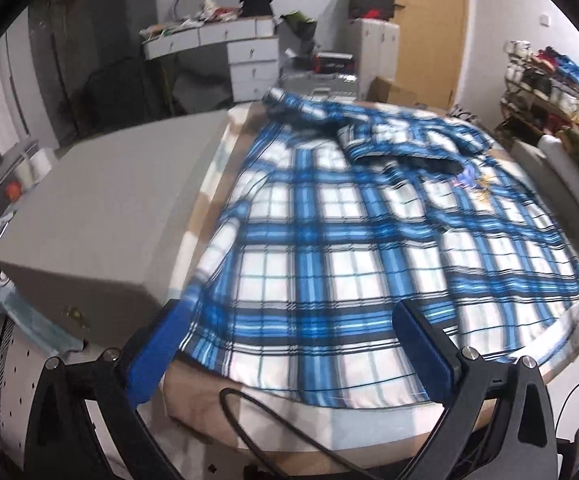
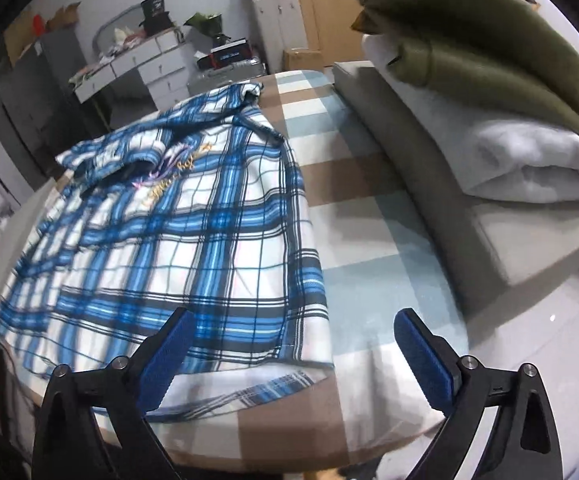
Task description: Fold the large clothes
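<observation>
Directly beneath both wide-open, empty hand-held grippers, left (image 1: pixel 289 344) and right (image 2: pixel 295 344), lies the plaid shirt (image 1: pixel 349 240).

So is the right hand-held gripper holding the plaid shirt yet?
No, the right hand-held gripper stands open above the plaid shirt, and its blue pads press on nothing.

Two wrist fisheye views look steeply down along blue fingers (image 1: pixel 157 350) from the near edge of a bed (image 2: pixel 353 216), close above it; both share the plaid shirt (image 1: pixel 329 240) and the far dresser (image 1: pixel 245 60)
</observation>
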